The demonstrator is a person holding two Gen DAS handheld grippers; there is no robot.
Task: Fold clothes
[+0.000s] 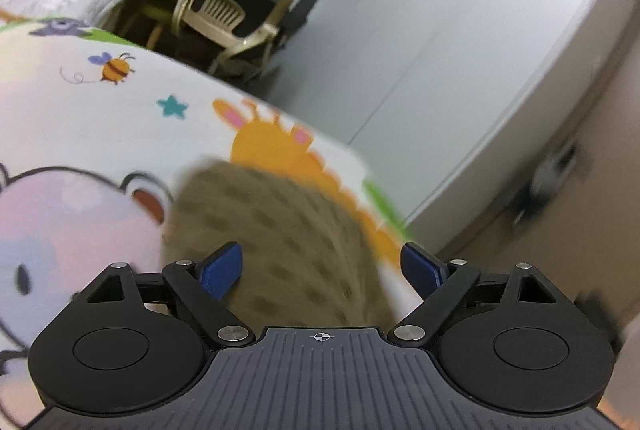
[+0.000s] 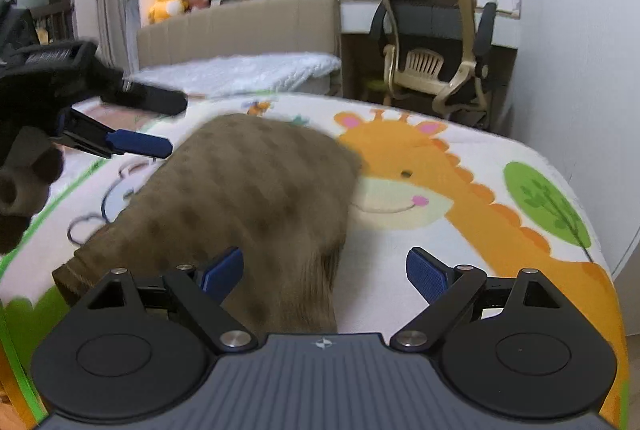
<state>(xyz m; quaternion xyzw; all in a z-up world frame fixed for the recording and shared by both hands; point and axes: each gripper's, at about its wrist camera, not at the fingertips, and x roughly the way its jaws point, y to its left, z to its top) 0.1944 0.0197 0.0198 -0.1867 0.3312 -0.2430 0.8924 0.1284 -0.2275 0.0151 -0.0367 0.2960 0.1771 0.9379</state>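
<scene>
Two grippers hover over one brown knitted garment with a darker checked texture (image 2: 248, 198), which lies on a white bedspread printed with an orange giraffe, a bee and green trees (image 2: 472, 158). In the right wrist view the garment spreads from the middle of the bed toward the near left edge, where a ribbed cuff or hem (image 2: 74, 276) points at the camera. The right gripper (image 2: 324, 270) has its blue-padded fingers (image 2: 426, 276) spread wide, holding nothing; its left pad sits above the cloth, its right pad above bare bedspread. The left gripper (image 2: 156, 122) enters that view from the left, above the garment's far end, its two fingers apart. Its own camera confirms this: the left gripper (image 1: 322, 266) shows its fingers (image 1: 222, 268) well apart with the blurred brown fabric (image 1: 276, 230) below and between them; whether a pad touches the cloth cannot be told. Beyond the bed stand a beige-framed office chair with a dark mesh back (image 2: 436, 42), a white quilted pillow (image 2: 248, 72) and a yellow plush toy (image 2: 166, 0) on a shelf.
</scene>
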